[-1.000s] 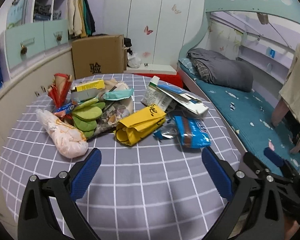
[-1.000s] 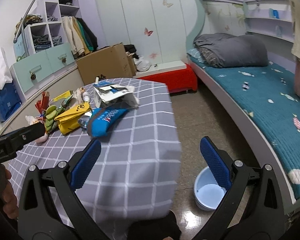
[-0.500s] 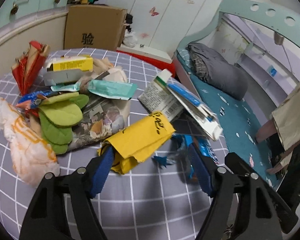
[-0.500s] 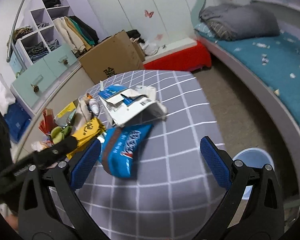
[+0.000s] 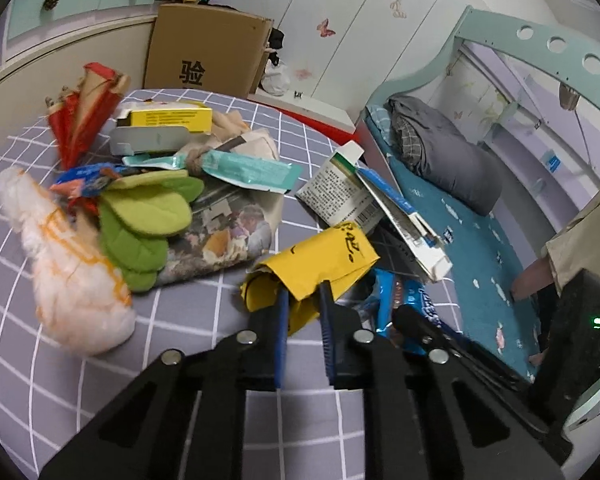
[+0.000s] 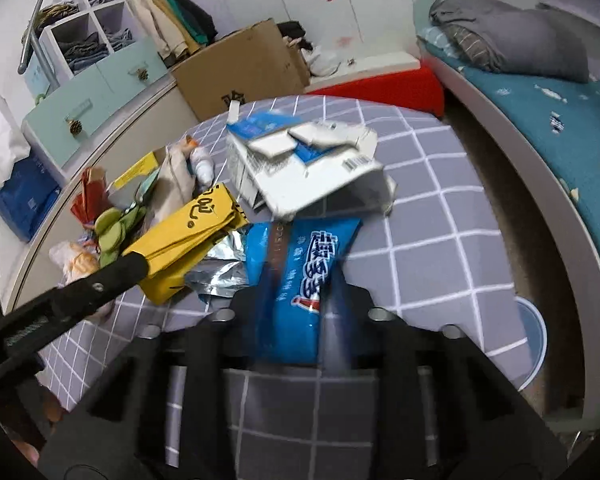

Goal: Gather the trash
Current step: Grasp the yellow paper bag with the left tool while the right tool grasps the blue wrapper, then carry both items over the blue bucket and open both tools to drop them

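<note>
Left wrist view: a crumpled yellow paper bag [image 5: 320,264] with black handwriting lies on a grey checked tablecloth [image 5: 180,320], and the left gripper [image 5: 303,308] has just closed its blue-padded jaws on the bag's near edge, pinching it. Just right of the bag is a blue snack wrapper [image 5: 416,304], partly behind the black arm of the other tool. To the left sit a printed newspaper sheet [image 5: 228,240], green leaf-shaped pads [image 5: 144,216], a white and orange plastic bag [image 5: 72,280], a red carton [image 5: 84,120] and a yellow and white box [image 5: 164,128]. Behind the bag a white and blue torn carton [image 5: 360,200] leans at the table's far edge.

Right wrist view: the right gripper [image 6: 296,292] has just narrowed its jaws around the blue snack wrapper [image 6: 300,276], which lies between them and looks clamped at its lower end, though the image is blurred. Crumpled silver foil [image 6: 220,272] lies touching the wrapper's left side. The yellow bag [image 6: 188,236] is beside it, held by the left tool's black arm [image 6: 80,292]. A pale blue bucket [image 6: 534,344] stands on the floor right of the table, near a bed with a teal sheet [image 6: 540,108]
</note>
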